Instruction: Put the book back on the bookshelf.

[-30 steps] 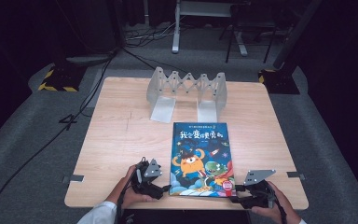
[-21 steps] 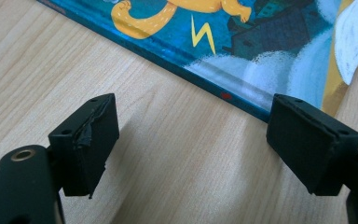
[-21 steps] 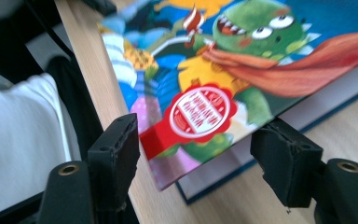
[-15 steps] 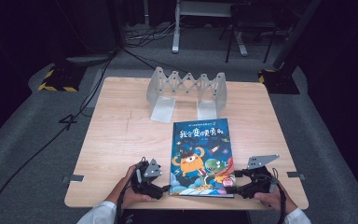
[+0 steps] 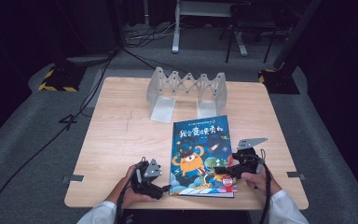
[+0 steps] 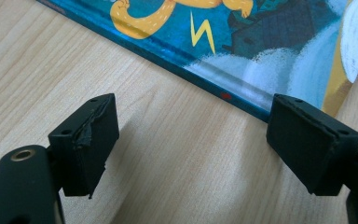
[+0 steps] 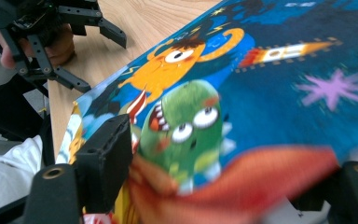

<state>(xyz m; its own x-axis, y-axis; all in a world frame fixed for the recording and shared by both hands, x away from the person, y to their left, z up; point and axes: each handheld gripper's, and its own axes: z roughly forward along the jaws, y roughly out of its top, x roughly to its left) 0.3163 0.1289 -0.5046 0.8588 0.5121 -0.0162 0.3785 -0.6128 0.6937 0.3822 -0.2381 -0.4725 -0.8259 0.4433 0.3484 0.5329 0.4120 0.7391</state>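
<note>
Jaws apart; right gripper (image 5: pixel 221 171) over book (image 5: pixel 200 147); metal rack (image 5: pixel 186 91) behind.

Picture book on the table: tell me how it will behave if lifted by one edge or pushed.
The book looks thin and wide, so lifted by one edge it would probably sag somewhat. Its glossy cover may be slippery. Lying flat on the table, it should slide, not tip or roll.

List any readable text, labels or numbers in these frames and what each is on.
Book cover, title line in large white Chinese characters near the top edge: too blurred to quote with confidence.
Book cover, small line of print above the title: too small to read.
Red and white sticker at the book's near right corner: print too small to read.
Folding metal stand, table: no text seen.
</note>
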